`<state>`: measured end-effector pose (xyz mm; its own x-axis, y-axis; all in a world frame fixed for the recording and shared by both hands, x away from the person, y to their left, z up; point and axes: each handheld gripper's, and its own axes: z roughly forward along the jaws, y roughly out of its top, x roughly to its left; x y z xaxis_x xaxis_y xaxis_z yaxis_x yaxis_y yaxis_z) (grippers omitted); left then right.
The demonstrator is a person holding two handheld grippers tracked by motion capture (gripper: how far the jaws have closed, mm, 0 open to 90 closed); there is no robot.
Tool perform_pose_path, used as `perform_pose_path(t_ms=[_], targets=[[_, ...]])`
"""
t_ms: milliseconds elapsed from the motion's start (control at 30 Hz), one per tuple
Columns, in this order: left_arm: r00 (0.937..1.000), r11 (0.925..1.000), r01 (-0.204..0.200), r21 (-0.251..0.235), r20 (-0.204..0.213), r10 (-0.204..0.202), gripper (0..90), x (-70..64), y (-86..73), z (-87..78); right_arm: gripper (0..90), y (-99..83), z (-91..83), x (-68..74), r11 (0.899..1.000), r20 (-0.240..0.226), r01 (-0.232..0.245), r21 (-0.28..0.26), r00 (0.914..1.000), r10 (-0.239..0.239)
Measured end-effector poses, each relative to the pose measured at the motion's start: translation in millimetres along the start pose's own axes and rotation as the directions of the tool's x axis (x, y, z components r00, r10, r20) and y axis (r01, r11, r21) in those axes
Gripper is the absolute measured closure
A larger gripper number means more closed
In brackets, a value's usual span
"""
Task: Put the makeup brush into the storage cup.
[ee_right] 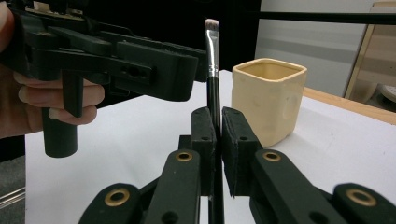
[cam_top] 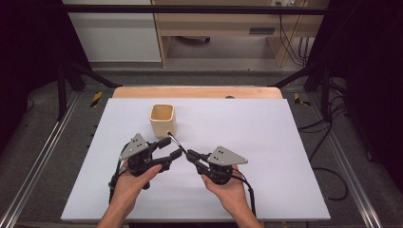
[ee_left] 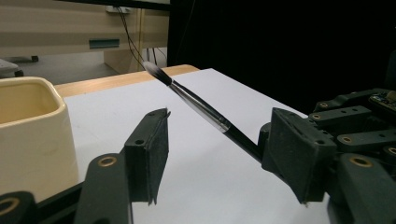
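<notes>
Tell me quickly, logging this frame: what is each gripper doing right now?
Left gripper: open, holding nothing.
Right gripper: shut on the makeup brush, beside the cream cup.

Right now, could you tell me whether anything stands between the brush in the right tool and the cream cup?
Nothing visible does. The right tool is shut on the brush, whose bristles point toward the cup. The left tool is open beside the brush, not in its way, and the cup's mouth is open.

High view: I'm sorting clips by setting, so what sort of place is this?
Likely a lab recording rig: a white-covered table inside a black frame, loose cables on the floor, handheld grippers.
</notes>
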<state>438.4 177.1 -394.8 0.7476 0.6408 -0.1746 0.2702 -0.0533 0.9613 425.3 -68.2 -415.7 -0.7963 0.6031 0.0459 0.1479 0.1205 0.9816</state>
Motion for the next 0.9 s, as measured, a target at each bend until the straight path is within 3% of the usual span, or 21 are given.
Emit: perform_pose_path(t_ms=[900], targets=[[0.9993, 0.9993, 0.036, 0.002, 0.007, -0.036, 56.7, 1.4, -3.8, 3.0, 84.0, -2.6, 5.7, 6.0, 1.0, -0.021, 0.005, 0.015, 0.9998, -0.005]])
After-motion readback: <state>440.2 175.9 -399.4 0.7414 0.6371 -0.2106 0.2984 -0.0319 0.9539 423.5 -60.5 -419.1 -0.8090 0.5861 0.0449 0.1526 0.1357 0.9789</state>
